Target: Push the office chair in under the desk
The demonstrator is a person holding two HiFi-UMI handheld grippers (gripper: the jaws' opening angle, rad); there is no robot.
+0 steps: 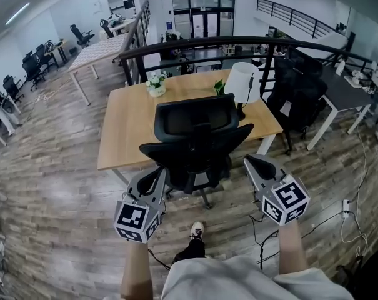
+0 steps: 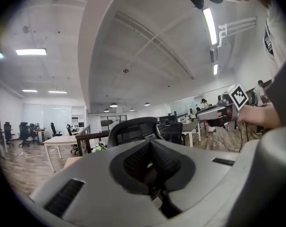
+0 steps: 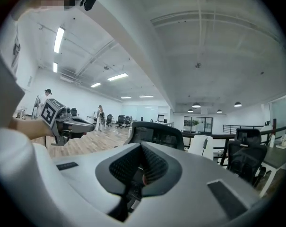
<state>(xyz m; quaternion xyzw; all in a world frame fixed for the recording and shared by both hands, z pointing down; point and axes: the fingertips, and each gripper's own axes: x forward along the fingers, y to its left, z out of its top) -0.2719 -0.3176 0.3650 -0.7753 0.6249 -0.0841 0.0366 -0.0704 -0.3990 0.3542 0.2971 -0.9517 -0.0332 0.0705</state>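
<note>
My left fingers (image 1: 156,176) and right fingers (image 1: 252,164), clenched on nothing, flanked the chair (image 1: 192,144) at the tabletop's (image 1: 129,127) near edge, seat seemingly not under, so I judged pressing its back forward came next.

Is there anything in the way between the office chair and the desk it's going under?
Nothing visible. The office chair stands right at the near edge of the desk, and no object shows between them, though the chair hides the space under the desk.
</note>
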